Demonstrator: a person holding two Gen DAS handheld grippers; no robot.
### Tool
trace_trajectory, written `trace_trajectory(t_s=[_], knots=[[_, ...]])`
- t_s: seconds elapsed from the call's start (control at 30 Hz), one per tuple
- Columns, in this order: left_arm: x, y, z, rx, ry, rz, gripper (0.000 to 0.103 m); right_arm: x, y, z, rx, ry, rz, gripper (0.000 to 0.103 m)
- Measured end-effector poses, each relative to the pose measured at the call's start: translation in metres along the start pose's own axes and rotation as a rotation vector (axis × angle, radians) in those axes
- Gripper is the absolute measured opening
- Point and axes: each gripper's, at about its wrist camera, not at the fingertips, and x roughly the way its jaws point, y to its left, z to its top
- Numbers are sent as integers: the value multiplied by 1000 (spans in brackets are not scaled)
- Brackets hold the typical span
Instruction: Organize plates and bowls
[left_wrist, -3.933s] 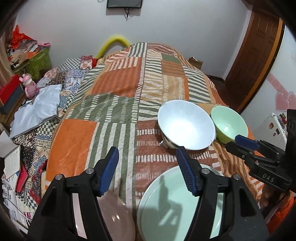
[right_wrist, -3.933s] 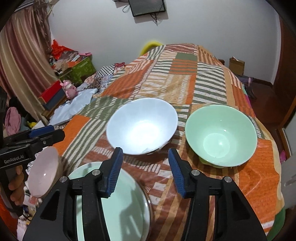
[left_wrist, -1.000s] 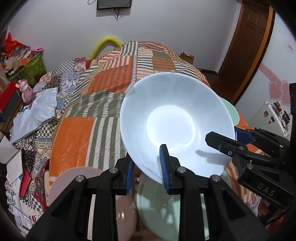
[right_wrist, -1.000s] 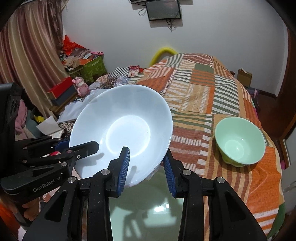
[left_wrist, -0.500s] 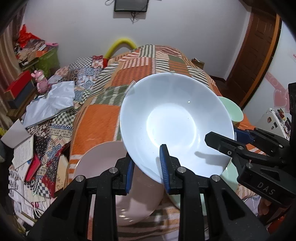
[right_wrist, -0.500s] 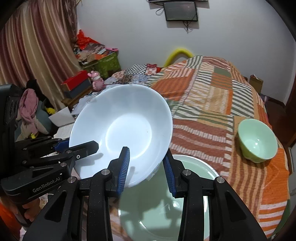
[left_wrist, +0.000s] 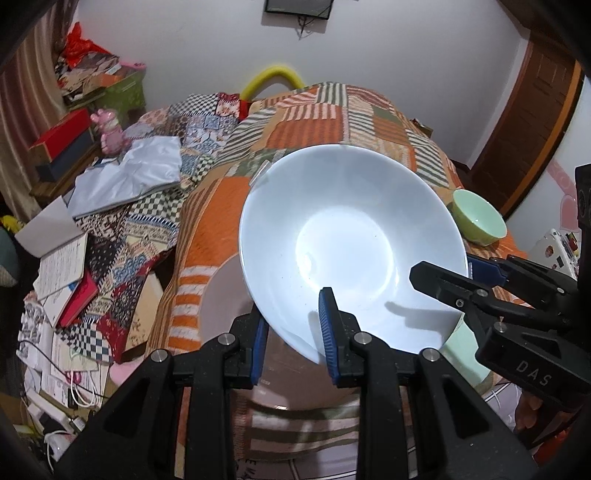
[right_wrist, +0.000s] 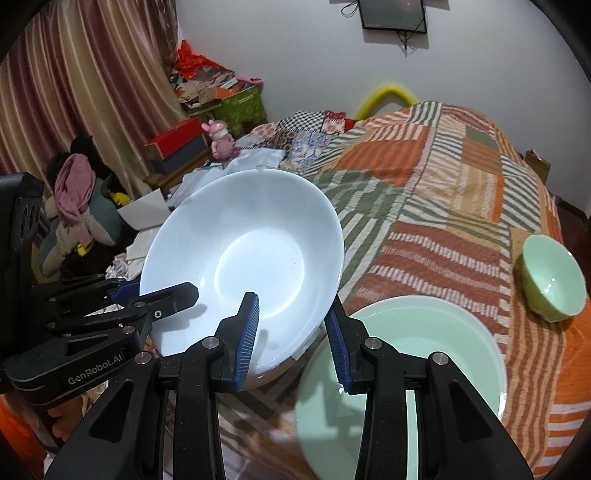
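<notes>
Black left gripper (left_wrist: 293, 334), blue ribbed pads (left_wrist: 327, 325), silver screws (left_wrist: 225, 338).

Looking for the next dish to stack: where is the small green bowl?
The small green bowl sits on the patchwork bedspread at the right edge of both views, beyond the green plate.

Two wrist fisheye views, close, angled down along fingers (left_wrist: 328, 332), sharing white bowl (right_wrist: 243, 273) and quilted bed (right_wrist: 443, 192).

Pink plate (left_wrist: 221, 295) directly beneath bowl (left_wrist: 351, 251)
</notes>
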Motion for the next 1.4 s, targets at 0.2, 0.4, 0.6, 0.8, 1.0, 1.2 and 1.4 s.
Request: trace_trajectory(t_s=[0.2, 0.4, 0.6, 0.8, 1.0, 1.2, 1.4], knots=[[9, 15, -12, -28, 36, 13, 26, 16, 10, -8, -5, 47, 22, 33], [21, 27, -23, -50, 75, 20, 26, 31, 15, -15, 1, 96, 38, 33], [30, 33, -29, -68, 99, 16, 26, 41, 14, -21, 10, 138, 53, 33], [36, 36, -32, -78, 116, 14, 26, 43, 14, -23, 5, 152, 64, 33], [39, 38, -33, -93, 121, 12, 26, 39, 16, -22, -13, 156, 70, 33], [44, 39, -32, -97, 129, 32, 26, 36, 10, -24, -17, 154, 57, 34], [43, 31, -28, -57, 120, 62, 26, 29, 8, -22, -29, 127, 66, 34]])
